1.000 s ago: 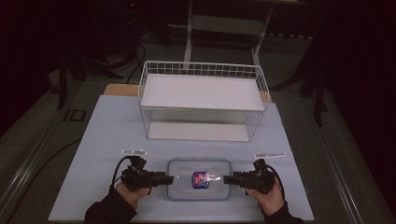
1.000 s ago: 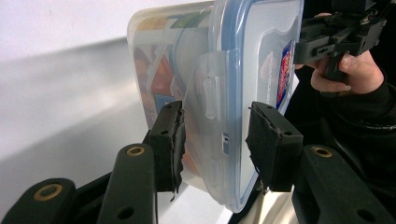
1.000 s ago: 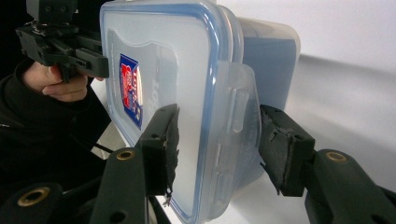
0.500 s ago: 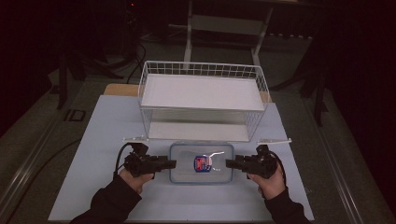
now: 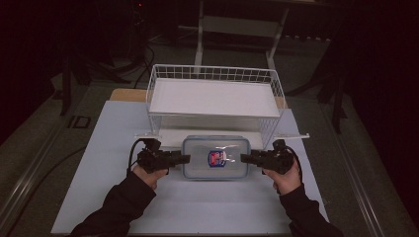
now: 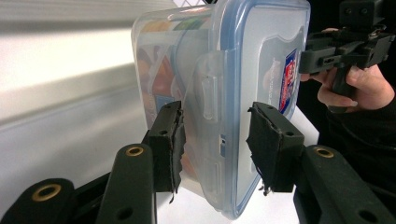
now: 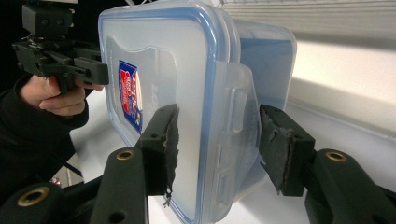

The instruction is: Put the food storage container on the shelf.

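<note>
A dark room surrounds a white table (image 5: 113,207). On the table stands a white wire basket (image 5: 214,98) with a flat white shelf inside it. Just in front of the basket, a clear plastic food box (image 5: 215,158) with a blue-edged snap lid and a red and blue label is held between two grippers. Through its wall, orange and multicoloured contents show, too blurred to identify. The left gripper (image 5: 184,159) clamps the box's left end, one jaw on the lid and one on the base. The right gripper (image 5: 245,158) clamps the right end the same way.
</note>
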### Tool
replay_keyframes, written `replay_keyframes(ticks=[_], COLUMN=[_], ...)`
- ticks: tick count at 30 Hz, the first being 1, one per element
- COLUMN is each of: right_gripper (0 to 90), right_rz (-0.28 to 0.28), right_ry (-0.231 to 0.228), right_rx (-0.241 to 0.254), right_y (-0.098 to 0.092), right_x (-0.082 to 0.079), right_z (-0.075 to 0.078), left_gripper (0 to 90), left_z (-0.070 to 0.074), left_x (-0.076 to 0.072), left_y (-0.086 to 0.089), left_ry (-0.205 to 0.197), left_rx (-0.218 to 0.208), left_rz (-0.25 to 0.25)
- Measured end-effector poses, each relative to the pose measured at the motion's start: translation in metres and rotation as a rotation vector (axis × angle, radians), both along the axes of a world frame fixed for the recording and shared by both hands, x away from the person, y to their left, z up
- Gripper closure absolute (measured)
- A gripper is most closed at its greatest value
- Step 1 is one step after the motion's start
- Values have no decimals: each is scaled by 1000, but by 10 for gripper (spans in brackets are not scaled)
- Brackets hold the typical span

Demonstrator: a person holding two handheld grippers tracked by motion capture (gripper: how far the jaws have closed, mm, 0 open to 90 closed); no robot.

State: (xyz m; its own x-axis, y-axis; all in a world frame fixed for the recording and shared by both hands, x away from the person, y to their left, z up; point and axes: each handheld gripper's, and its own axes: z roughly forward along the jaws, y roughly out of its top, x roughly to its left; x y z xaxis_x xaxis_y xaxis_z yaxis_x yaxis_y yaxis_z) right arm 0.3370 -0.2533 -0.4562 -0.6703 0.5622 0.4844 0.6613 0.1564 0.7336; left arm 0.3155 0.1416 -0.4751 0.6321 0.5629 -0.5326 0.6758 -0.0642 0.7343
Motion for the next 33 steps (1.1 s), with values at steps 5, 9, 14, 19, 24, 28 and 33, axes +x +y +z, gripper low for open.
replay_keyframes(ticks=[5, 9, 14, 19, 24, 28, 33], right_gripper=[492, 491, 490, 490, 488, 486, 483], right_rz=[-14, -23, -40, -54, -71, -81, -94], right_ry=[0, -1, -5, -6, -13, -26, -52], right_rx=[-5, -6, -12, -9, -7, -15, -27], right_y=[-2, -2, -1, -3, -5, -6, -4], right_x=[14, 25, 38, 45, 52, 57, 62], right_z=[-5, -10, -17, -22, -29, -32, -35], left_gripper=[557, 556, 551, 549, 547, 543, 532], left_z=[-11, -18, -26, -31, -36, -39, -40], left_x=[13, 24, 38, 49, 59, 64, 70], left_y=[-3, -3, -4, -7, -10, -12, -15], left_ry=[-1, -8, -13, -17, -24, -39, -53], left_rx=[-21, -28, -34, -35, -36, -26, -10], left_rz=[13, 20, 32, 43, 45, 54, 73])
